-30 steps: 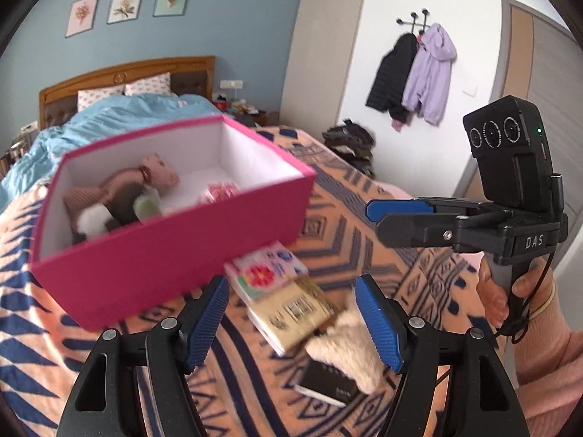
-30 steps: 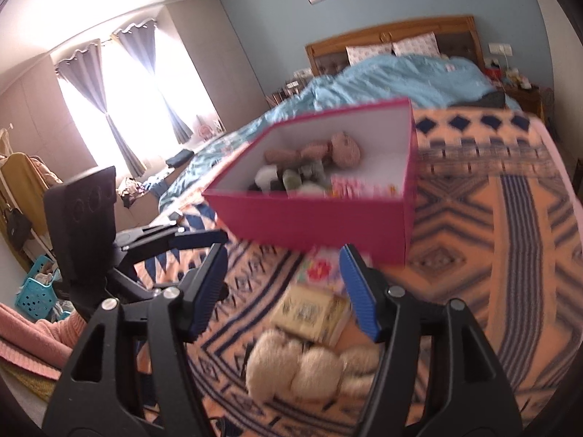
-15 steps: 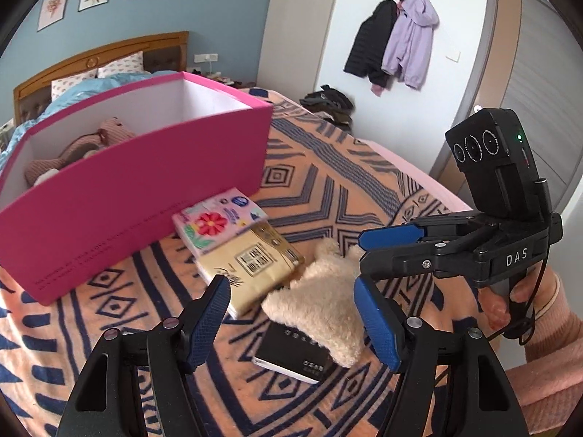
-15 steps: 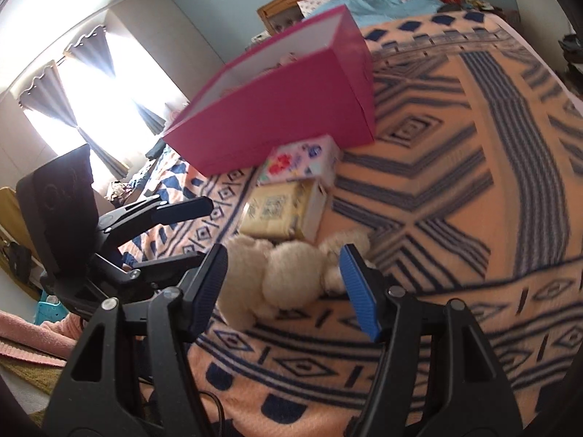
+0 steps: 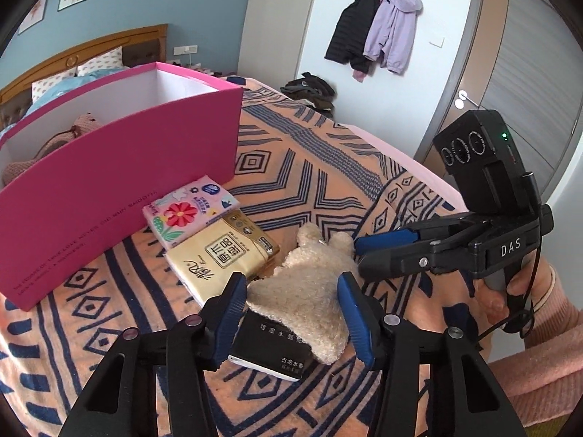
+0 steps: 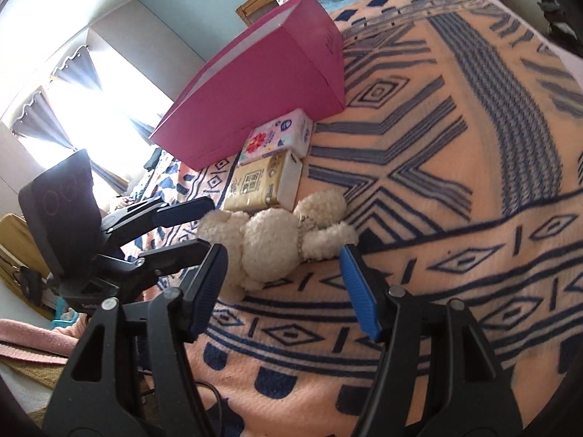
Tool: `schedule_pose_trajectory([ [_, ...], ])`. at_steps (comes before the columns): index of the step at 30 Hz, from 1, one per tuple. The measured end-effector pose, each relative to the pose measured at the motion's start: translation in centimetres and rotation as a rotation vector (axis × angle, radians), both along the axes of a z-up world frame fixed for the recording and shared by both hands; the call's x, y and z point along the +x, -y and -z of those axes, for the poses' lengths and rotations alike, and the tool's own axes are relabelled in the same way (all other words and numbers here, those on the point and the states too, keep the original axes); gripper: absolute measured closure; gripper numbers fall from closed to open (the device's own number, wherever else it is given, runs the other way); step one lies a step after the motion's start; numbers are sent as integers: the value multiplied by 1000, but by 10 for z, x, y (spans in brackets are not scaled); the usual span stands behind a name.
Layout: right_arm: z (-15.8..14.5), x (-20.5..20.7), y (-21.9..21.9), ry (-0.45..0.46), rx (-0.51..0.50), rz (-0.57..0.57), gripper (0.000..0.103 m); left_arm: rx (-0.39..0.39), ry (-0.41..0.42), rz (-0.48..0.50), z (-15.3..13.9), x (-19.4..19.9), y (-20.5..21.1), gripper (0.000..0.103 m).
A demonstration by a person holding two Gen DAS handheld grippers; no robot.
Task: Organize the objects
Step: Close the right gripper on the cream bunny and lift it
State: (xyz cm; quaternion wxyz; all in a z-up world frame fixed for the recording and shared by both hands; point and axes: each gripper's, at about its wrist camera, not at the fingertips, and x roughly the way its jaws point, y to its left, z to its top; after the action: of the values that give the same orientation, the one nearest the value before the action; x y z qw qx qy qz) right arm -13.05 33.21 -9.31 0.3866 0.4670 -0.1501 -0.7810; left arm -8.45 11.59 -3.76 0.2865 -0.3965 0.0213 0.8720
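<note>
A cream plush bear point(image 5: 309, 291) point(image 6: 277, 240) lies on the patterned blanket, partly over a black tissue pack point(image 5: 269, 346). Beside it lie a yellow tissue pack point(image 5: 222, 255) point(image 6: 262, 182) and a floral pink tissue pack point(image 5: 189, 211) point(image 6: 277, 138), next to an open pink box point(image 5: 109, 182) point(image 6: 262, 73) holding a brown plush toy point(image 5: 54, 142). My left gripper point(image 5: 295, 324) is open, with its jaws on either side of the bear. My right gripper point(image 6: 284, 276) is open just in front of the bear; it also shows in the left wrist view point(image 5: 368, 251).
The orange and blue blanket point(image 6: 455, 182) covers the bed. Coats point(image 5: 375, 29) hang on the wall by a door point(image 5: 510, 73). A dark pile of clothes point(image 5: 309, 87) lies at the bed's far side. Pillows and a headboard point(image 5: 91, 58) stand behind the box.
Both grippers have come down and closer to the plush bear. The left jaws now straddle the bear. The pink box has shifted up and away in both views.
</note>
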Motion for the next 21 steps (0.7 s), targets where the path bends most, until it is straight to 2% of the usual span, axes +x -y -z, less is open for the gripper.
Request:
schedule_pose_trajectory([
  [6, 15, -7, 10, 63, -52, -6, 38, 10, 27, 14, 2, -1, 1, 52],
  [11, 14, -13, 12, 60, -73, 15, 38, 26, 44, 21, 4, -1, 3, 51],
  [21, 9, -12, 19, -2, -33, -2, 65, 40, 69, 34, 7, -1, 3, 49],
])
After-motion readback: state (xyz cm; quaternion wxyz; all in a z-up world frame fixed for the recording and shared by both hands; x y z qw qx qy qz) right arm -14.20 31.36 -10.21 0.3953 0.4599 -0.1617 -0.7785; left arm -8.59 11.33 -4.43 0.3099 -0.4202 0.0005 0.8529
